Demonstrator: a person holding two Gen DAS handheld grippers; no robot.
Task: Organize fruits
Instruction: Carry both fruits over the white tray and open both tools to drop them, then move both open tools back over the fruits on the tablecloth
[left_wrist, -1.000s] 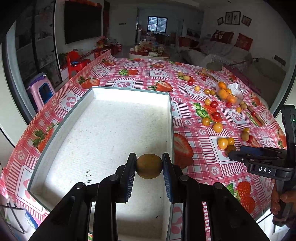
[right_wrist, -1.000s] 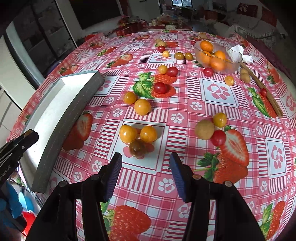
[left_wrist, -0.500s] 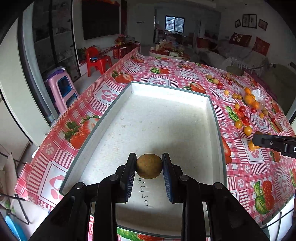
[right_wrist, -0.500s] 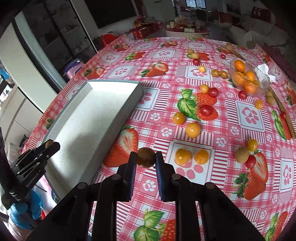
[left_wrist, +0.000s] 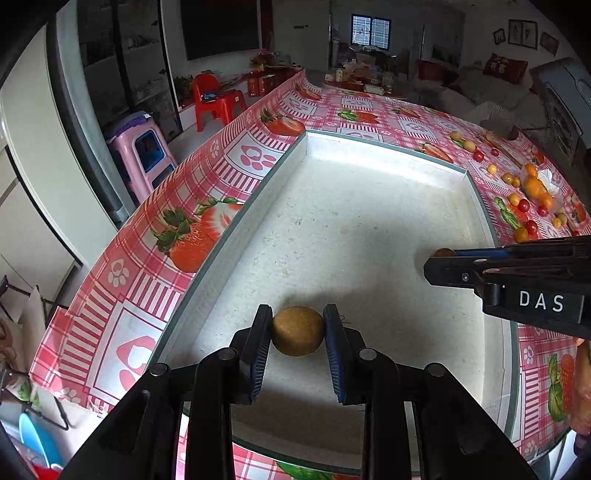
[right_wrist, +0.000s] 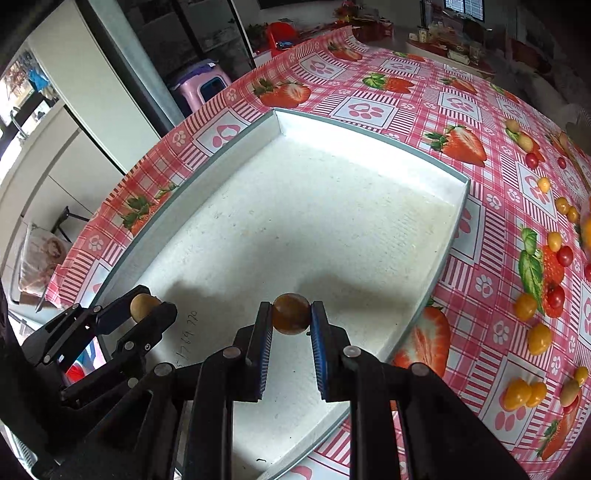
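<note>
My left gripper (left_wrist: 297, 334) is shut on a round tan-brown fruit (left_wrist: 297, 336) and holds it over the near end of the white tray (left_wrist: 373, 146). It also shows in the right wrist view (right_wrist: 146, 308), with the tan fruit (right_wrist: 142, 306) in it. My right gripper (right_wrist: 291, 314) is shut on a small dark brown fruit (right_wrist: 291, 312) above the tray (right_wrist: 369, 127). In the left wrist view it comes in from the right (left_wrist: 437, 258), fruit barely showing.
Many small yellow, orange and red fruits (right_wrist: 526, 306) lie loose on the strawberry tablecloth (right_wrist: 491, 206) right of the tray. A clear bowl of oranges (left_wrist: 535, 184) stands at the far right. A pink stool (left_wrist: 142, 151) and a red chair (left_wrist: 218, 103) stand on the floor to the left.
Both grippers have moved left over the tray, each keeping its fruit. One second ago the right gripper was open above the dark fruit on the cloth; it then shut on it.
</note>
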